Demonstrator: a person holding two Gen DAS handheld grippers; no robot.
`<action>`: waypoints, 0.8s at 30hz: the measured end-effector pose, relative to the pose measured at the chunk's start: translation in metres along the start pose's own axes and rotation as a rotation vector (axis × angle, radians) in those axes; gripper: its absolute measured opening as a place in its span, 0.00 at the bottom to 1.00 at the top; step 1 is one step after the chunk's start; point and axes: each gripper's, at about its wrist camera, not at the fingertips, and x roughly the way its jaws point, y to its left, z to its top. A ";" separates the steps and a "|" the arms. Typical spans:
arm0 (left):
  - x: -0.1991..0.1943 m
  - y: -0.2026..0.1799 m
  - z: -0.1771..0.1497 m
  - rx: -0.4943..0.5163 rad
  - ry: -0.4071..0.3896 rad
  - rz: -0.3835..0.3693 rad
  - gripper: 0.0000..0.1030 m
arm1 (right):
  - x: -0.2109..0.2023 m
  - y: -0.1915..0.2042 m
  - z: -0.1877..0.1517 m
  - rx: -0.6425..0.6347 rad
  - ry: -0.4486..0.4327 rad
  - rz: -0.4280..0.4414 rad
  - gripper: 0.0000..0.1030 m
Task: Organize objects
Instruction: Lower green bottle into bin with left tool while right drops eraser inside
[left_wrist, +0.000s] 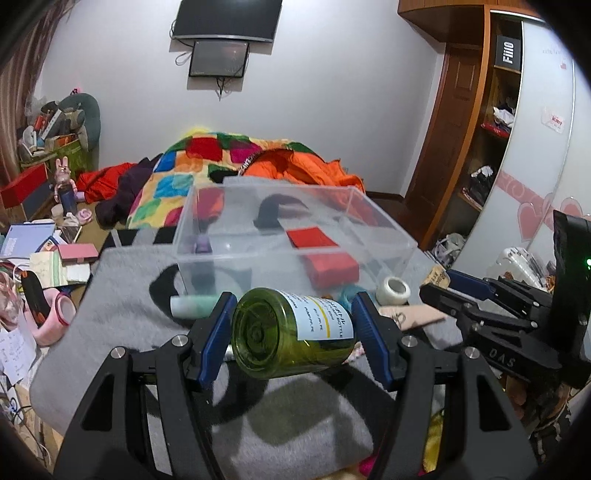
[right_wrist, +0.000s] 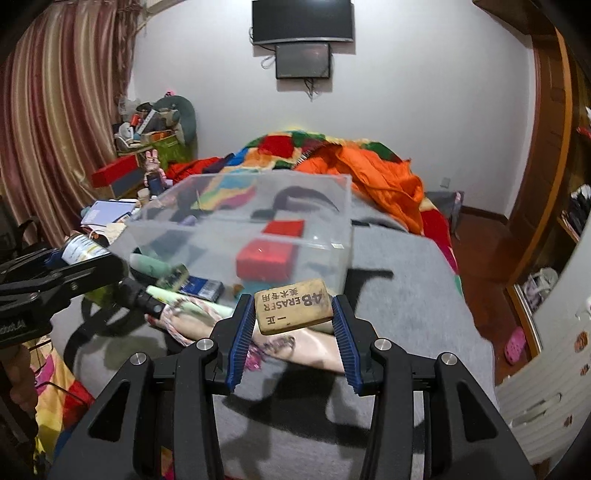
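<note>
My left gripper (left_wrist: 291, 325) is shut on a green plastic bottle (left_wrist: 284, 332) with a white label, held on its side above the grey blanket (left_wrist: 122, 288). My right gripper (right_wrist: 293, 314) is shut on a tan 4B eraser (right_wrist: 293, 307), held above a patterned pouch (right_wrist: 317, 349). A clear plastic box (left_wrist: 288, 221) stands just ahead on the blanket, with a red box (left_wrist: 332, 267) inside; the clear box also shows in the right wrist view (right_wrist: 258, 221). The right gripper shows at the right edge of the left wrist view (left_wrist: 436, 286).
A white tape roll (left_wrist: 393, 290), a pale green tube (left_wrist: 192, 306) and a blue packet (right_wrist: 203, 288) lie in front of the clear box. Colourful bedding (left_wrist: 207, 162) is piled behind. Clutter fills the left side table (left_wrist: 40, 240). A wardrobe (left_wrist: 480, 147) stands at right.
</note>
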 end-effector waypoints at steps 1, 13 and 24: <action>0.000 0.001 0.003 -0.003 -0.007 0.001 0.62 | 0.000 0.003 0.003 -0.008 -0.007 0.006 0.38; -0.001 0.004 0.038 0.008 -0.064 0.050 0.62 | 0.006 0.017 0.031 -0.040 -0.040 0.082 0.38; 0.013 0.015 0.072 0.008 -0.089 0.068 0.62 | 0.022 0.024 0.057 -0.068 -0.061 0.084 0.38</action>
